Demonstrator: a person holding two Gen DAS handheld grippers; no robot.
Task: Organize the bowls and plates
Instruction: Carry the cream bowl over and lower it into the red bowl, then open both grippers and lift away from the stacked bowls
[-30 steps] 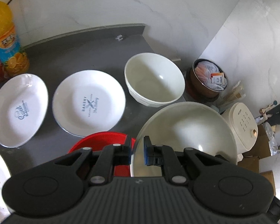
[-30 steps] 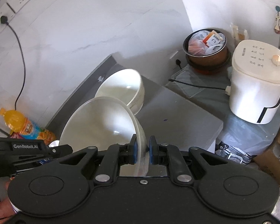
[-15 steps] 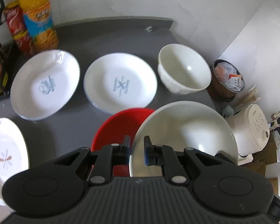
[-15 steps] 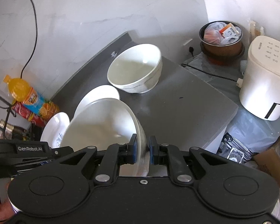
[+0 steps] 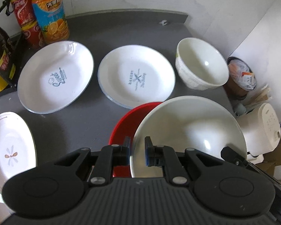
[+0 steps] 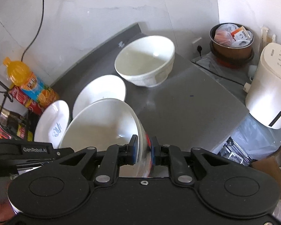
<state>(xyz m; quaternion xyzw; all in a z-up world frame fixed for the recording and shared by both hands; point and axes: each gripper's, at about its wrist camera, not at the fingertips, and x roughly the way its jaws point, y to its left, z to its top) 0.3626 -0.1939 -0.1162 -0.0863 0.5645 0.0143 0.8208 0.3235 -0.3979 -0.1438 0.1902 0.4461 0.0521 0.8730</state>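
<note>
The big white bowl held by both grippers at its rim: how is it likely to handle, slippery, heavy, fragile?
The big white bowl shows glossy highlights, so its glaze is probably slick under the pads. It looks like rigid ceramic, likely heavy and chip-prone if knocked. The left gripper and right gripper pinch only its thin rim on opposite sides, so it could pivot or slip if either loosens.
</note>
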